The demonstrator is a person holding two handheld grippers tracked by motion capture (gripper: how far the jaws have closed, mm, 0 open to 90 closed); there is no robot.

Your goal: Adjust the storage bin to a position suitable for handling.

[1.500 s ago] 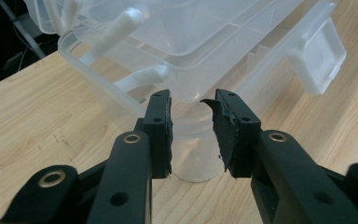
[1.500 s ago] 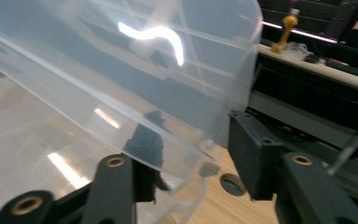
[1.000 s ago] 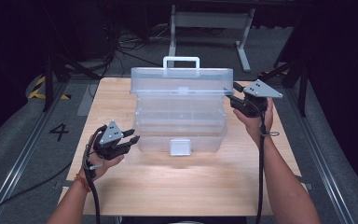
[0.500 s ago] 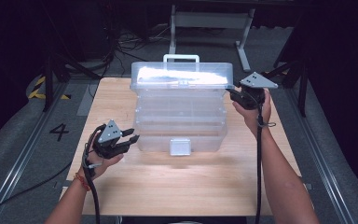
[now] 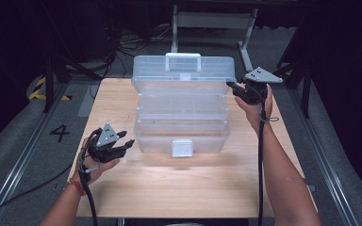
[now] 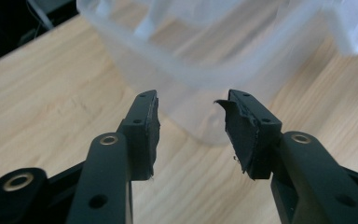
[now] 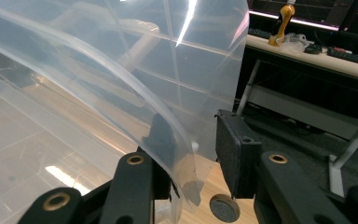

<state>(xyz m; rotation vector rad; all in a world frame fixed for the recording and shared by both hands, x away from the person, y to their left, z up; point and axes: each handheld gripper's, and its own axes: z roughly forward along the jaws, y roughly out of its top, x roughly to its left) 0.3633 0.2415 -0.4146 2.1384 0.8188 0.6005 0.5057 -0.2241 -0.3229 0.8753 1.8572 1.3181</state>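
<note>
Our right gripper (image 5: 232, 87) has the clear lid edge of the clear plastic tiered toolbox (image 5: 181, 110) between its jaws, one pad behind the plastic, the other standing off it. Our left gripper (image 5: 128, 143) jaws, just opening, stand apart, empty, toolbox corner just ahead on the wooden table (image 5: 179, 188).

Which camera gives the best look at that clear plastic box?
The high view: the whole clear plastic box stands on the table, lid raised, white handle on top. The left gripper view shows one blurred lower corner; the right gripper view shows its lid edge between the jaws.
</note>
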